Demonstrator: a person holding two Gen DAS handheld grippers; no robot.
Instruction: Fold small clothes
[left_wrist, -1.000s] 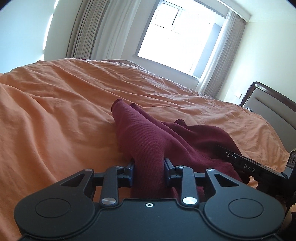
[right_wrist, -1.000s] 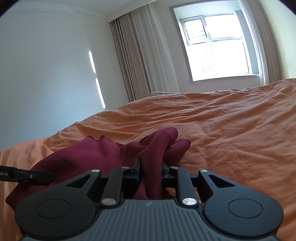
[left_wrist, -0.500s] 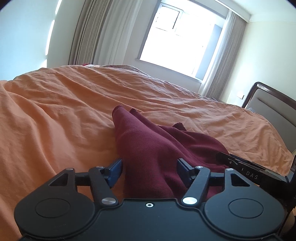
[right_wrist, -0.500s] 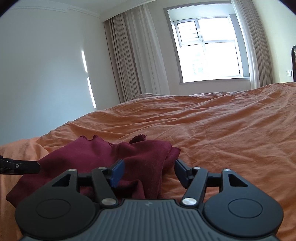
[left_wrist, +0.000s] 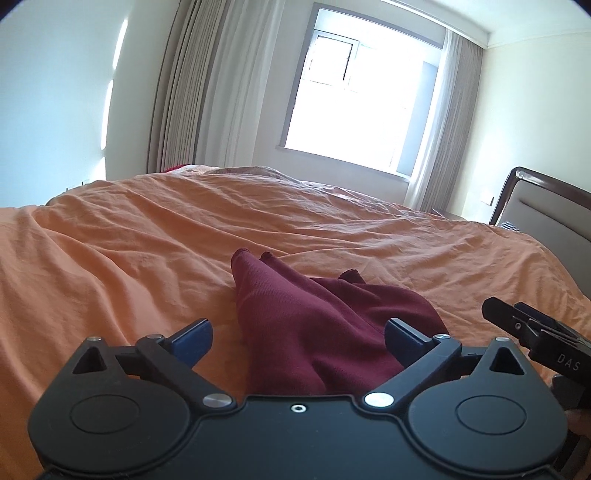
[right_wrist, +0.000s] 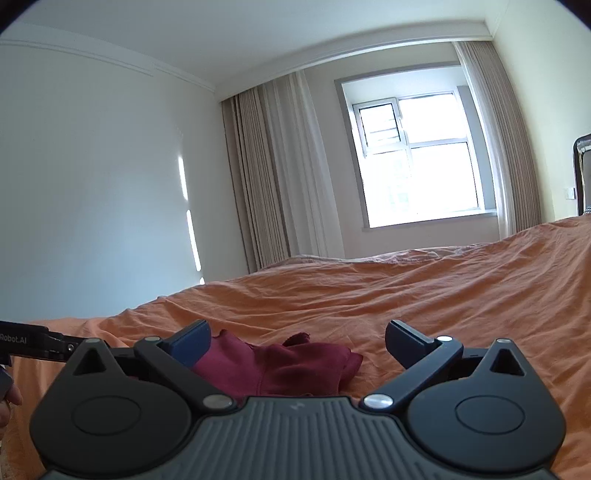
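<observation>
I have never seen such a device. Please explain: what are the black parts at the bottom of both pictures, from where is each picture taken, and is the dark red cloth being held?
No robot arm is here. A person carries a two-finger gripper in each hand, and each gripper has a wide-angle camera looking forward along its fingers. So the black parts below are the grippers themselves.

One picture comes from the left gripper, the other from the right gripper. Each view also catches the other gripper at its edge.

An orange bedspread covers a bed, and a dark red garment lies on it, loosely bunched, not yet neatly folded.

Nothing is held. Both grippers' jaws have just been opening and stand wide apart. The garment lies between the blue pads, but they do not press on it.
</observation>
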